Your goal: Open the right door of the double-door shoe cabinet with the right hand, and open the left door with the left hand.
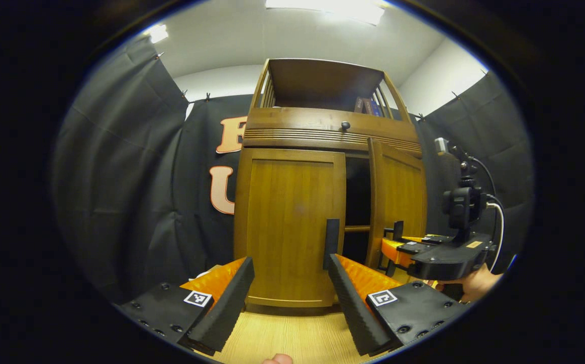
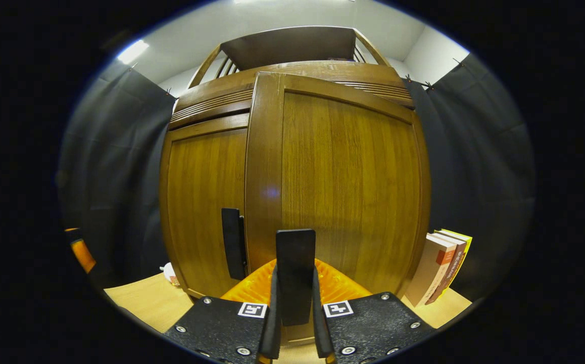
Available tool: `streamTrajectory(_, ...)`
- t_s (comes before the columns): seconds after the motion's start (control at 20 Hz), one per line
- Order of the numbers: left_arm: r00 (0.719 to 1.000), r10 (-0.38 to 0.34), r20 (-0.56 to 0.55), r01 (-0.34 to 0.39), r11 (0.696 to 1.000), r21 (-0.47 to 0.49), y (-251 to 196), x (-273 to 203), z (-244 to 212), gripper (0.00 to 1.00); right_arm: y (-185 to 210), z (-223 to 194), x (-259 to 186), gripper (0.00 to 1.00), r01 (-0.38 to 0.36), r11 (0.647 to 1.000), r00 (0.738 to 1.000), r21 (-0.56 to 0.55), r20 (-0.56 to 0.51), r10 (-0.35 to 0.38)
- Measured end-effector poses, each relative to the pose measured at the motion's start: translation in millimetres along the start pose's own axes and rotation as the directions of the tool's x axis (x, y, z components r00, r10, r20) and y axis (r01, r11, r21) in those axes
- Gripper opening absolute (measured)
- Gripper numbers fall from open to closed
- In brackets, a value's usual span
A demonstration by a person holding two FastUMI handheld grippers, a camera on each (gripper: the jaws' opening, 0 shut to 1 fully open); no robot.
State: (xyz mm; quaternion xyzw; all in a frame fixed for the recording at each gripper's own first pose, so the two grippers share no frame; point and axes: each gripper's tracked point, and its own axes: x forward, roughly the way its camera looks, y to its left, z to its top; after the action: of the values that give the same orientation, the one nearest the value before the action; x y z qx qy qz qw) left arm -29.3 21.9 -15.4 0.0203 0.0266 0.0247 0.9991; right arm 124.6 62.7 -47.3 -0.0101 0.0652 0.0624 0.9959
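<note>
A brown wooden shoe cabinet (image 1: 292,131) stands on a light wooden table. Its left door (image 1: 290,222) is closed, with a dark flat handle (image 1: 331,242) near its right edge. The right door (image 1: 398,194) is swung partly out, showing a dark gap. My left gripper (image 1: 292,280) is open in front of the left door, its right finger just below that handle. In the right gripper view, my right gripper (image 2: 295,298) is shut on the right door's handle (image 2: 295,273); the right door (image 2: 343,182) looms close. The left door's handle (image 2: 233,250) shows beside it.
Books (image 2: 441,270) lean beside the cabinet's right side on the table (image 2: 143,301). A round knob (image 1: 345,125) sits on the slatted panel above the doors, and an open shelf tops the cabinet. A hand (image 1: 477,285) holds the right gripper. Black cloth hangs all around.
</note>
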Motion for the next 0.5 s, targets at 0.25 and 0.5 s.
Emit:
streamTrajectory(0.25,1.0,-0.015,0.008,0.015,1.0,-0.004,-10.0,4.7,3.3,0.96,-20.2,2.0,-42.9,0.31,0.01,1.0,1.0,0.0,-0.015,-0.01)
streamTrajectory(0.5,1.0,-0.026,-0.005,0.026,1.0,-0.011,-20.3,9.8,-2.8,0.93,-55.1,0.6,-84.8,0.24,0.073,0.997,0.997,0.017,-0.03,-0.072)
